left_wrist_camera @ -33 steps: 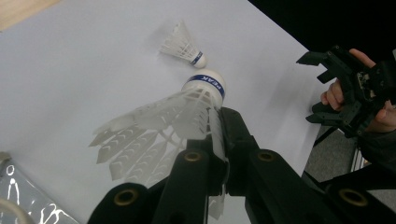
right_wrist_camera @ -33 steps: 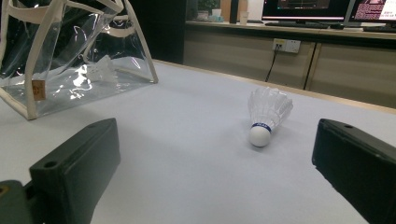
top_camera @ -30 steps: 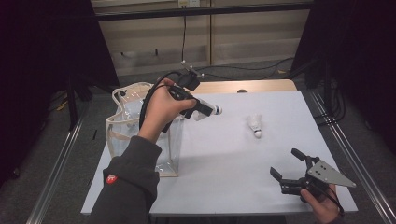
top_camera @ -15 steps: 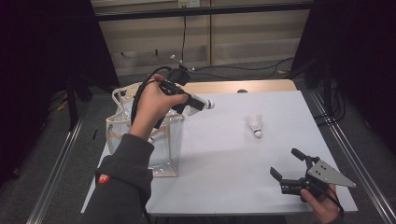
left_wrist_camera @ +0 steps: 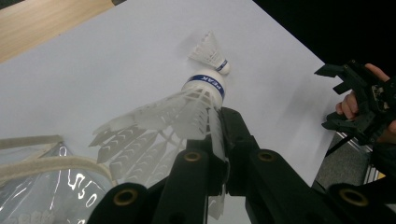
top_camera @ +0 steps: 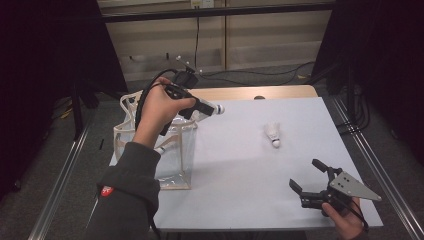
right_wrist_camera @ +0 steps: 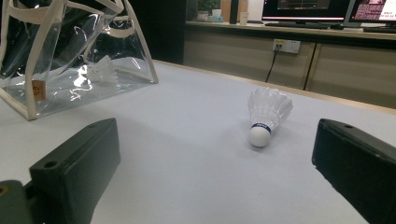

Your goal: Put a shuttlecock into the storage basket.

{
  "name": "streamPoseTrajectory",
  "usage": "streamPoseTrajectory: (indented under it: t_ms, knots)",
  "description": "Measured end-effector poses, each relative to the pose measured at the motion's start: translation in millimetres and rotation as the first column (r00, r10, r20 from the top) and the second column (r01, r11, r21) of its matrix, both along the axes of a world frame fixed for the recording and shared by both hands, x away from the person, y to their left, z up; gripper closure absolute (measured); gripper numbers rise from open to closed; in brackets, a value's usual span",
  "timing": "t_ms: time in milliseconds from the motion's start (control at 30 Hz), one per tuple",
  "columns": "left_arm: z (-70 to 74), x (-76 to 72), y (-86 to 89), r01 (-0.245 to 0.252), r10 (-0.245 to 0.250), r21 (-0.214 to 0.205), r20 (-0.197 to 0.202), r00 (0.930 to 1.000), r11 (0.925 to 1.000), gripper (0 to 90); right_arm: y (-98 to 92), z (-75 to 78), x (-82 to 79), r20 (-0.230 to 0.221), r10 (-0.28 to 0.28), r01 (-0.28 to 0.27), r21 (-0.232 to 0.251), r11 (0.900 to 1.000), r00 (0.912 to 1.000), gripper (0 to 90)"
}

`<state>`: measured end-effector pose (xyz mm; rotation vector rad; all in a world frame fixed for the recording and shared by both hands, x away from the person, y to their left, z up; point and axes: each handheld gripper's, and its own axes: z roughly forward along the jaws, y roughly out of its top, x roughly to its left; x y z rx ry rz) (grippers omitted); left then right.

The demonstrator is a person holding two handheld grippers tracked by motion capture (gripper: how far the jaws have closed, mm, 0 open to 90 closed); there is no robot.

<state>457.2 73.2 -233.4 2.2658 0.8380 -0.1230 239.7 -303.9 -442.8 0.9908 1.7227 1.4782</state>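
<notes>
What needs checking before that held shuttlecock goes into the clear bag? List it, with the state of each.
1. Left gripper shut on the held shuttlecock: ok.
2. Grip is on the feather skirt, cork end free: ok.
3. Clear bag upright, mouth open: ok.
4. Gripper over the bag's mouth: not ok; in the high view the cork points out over the table.
5. Room inside beside the shuttlecock in the bag: ok.
6. Right gripper open, apart from the loose shuttlecock: ok.

Beyond the white rectangular table top (top_camera: 240, 165) runs a pale wooden strip (top_camera: 270, 92), then beige wall panels (top_camera: 270, 40) with a trailing black cable (top_camera: 197, 35), dark curtains (top_camera: 50, 50) hanging either side.
</notes>
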Motion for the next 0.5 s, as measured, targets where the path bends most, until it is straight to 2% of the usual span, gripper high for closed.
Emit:
streamPoseTrajectory:
  t_ms: [500]
  knots:
    - [4.0,2.6,11.6,-0.025,0.025,0.008,0.003,0.9997,0.9997,88.6,0.5,0.0,-0.3,-0.002,0.002,-0.002,-0.002,1.0,1.0,1.0]
